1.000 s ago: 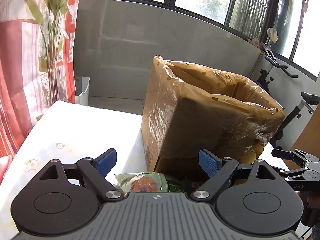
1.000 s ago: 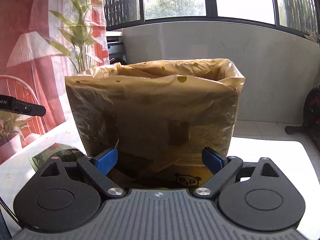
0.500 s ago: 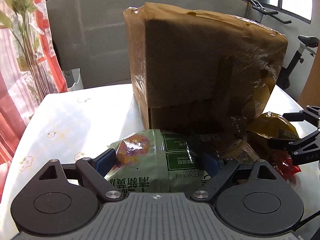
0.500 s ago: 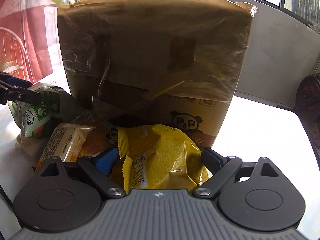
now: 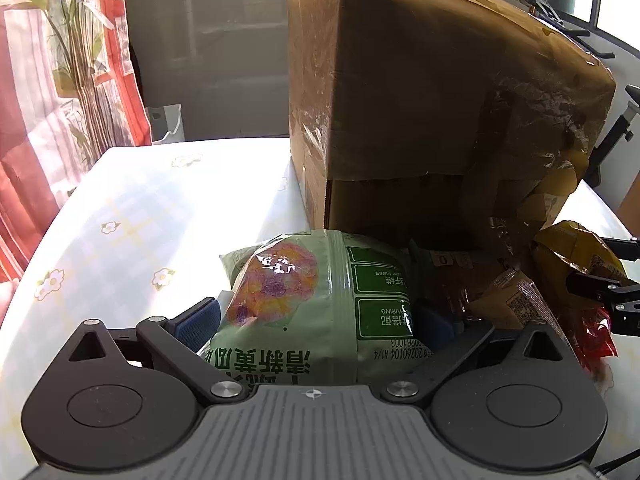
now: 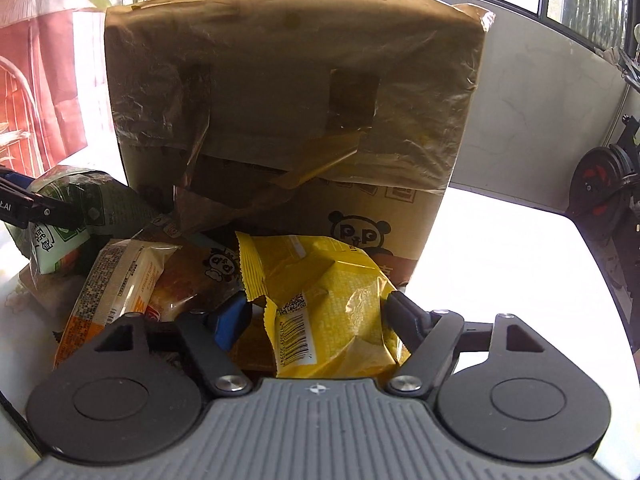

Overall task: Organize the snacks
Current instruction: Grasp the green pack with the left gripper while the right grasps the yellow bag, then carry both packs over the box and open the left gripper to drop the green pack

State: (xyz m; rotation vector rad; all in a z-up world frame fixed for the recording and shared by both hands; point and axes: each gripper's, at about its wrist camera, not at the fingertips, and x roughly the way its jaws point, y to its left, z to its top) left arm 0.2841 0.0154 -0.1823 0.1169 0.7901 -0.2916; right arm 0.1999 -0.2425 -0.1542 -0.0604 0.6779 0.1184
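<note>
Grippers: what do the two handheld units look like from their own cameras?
Both match: the left gripper and right gripper have a ribbed grey body, black linkage arms with silver pivot screws, round black side discs, and blue pads on the fingers. No hands or sleeves show.

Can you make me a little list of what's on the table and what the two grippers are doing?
box: tall cardboard box lined with a brown bag, standing behind the snacks
left gripper: jaws wide, just opening, around the green snack bag
right gripper: jaws just closing around the yellow snack bag
between them: orange wrapped snack
table: flowered tablecloth
</note>
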